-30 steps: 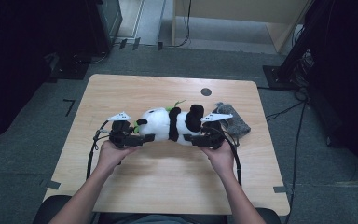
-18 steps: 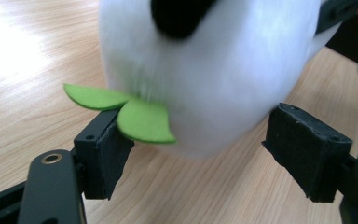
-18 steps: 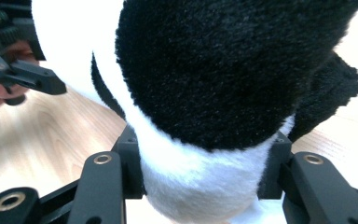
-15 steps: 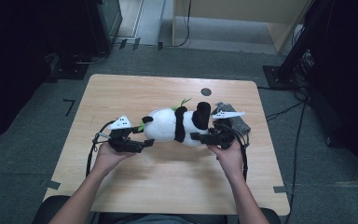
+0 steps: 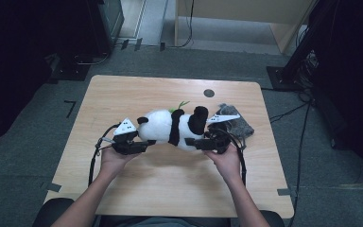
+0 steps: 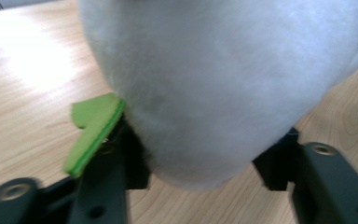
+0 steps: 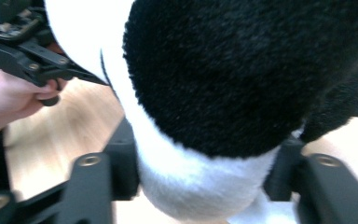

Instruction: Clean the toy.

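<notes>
We hold the panda (image 5: 175, 128) between our two grippers near the middle of the table (image 5: 123, 94), lying on its side with the white head toward our left and the black legs toward our right. The left gripper (image 5: 144, 145) has just been closing, and in the left gripper view its jaws press into the white plush (image 6: 223, 88) of the head from both sides, with the green leaf (image 6: 93, 130) of the panda caught against one jaw. The right gripper (image 5: 196, 143) has just been opening a little, yet in the right gripper view its jaws flank the black-and-white rump (image 7: 205, 116) closely and the fur bulges between them, so we judge it grips the panda as well. Taking the toy at both ends keeps its soft body from sagging or rolling, and likely readies it for a lift or a turn. A grey cloth (image 5: 238, 124) lies just behind the panda's leg end, beside our right gripper, and a dark round mark (image 5: 209, 93) sits on the table well beyond the panda.
</notes>
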Action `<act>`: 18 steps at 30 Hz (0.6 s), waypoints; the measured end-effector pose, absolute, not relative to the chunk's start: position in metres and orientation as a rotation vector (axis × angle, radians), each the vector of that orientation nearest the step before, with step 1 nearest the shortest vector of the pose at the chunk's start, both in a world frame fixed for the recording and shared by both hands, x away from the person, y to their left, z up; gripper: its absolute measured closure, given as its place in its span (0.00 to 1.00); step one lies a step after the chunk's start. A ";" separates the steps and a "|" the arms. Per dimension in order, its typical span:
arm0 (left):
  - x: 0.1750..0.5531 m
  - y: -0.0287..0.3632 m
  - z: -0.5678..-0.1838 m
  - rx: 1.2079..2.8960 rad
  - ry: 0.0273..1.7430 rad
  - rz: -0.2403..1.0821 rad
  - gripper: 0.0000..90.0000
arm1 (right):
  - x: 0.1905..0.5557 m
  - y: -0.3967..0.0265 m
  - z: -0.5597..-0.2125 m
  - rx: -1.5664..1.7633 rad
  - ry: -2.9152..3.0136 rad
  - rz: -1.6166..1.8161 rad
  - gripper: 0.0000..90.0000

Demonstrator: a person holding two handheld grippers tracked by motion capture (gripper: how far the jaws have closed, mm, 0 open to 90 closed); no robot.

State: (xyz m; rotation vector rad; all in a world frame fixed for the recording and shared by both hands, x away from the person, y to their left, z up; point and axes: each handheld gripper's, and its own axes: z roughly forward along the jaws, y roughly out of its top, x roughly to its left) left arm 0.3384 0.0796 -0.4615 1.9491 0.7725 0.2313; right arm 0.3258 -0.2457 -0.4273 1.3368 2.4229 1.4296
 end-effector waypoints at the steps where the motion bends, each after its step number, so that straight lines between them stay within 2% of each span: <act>1: 0.338 0.080 -0.461 1.943 0.777 0.228 0.59 | 0.326 -0.246 -0.427 1.307 2.406 1.419 0.38; 3: 0.340 0.082 -0.460 1.927 0.795 0.184 0.63 | 0.325 -0.245 -0.428 1.255 2.395 1.400 0.31; 7: 0.345 0.088 -0.456 1.908 0.830 0.115 0.65 | 0.326 -0.250 -0.430 1.214 2.377 1.428 0.23; 12: 0.354 0.102 -0.451 1.882 0.892 0.095 0.64 | 0.321 -0.256 -0.440 1.083 2.314 1.509 0.29; 18: 0.358 0.107 -0.445 1.860 0.907 0.032 0.64 | 0.322 -0.249 -0.447 1.036 2.359 1.437 0.26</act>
